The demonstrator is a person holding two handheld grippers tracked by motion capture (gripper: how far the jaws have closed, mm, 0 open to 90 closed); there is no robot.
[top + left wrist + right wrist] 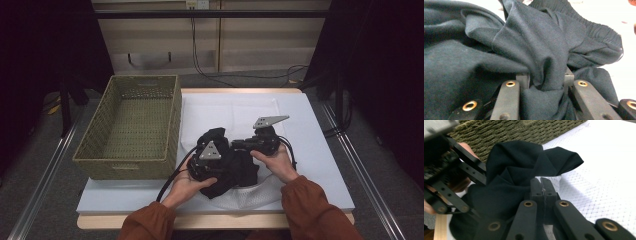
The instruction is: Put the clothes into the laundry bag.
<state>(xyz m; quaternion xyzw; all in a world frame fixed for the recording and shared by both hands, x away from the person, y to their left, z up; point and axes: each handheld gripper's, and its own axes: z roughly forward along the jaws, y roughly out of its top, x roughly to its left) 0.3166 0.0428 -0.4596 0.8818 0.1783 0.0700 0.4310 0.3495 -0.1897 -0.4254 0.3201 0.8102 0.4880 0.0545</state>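
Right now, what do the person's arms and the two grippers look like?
Rust-orange long sleeves cover both forearms. Each hand holds a black gripper. The left gripper and right gripper have flat black jaw links with brass-ringed holes. A grey three-cornered plate tops each one, and a black cable trails from the left gripper.

We are logging a tabletop (320, 150) with a pale cover over a wooden edge, standing on grey floor (50, 165). Metal rails (45, 172) are running along both sides. Beige wall panels (250, 40) are facing us, black cables (200, 65) hanging before them. Dark curtains (385, 75) are flanking the dimly lit scene.
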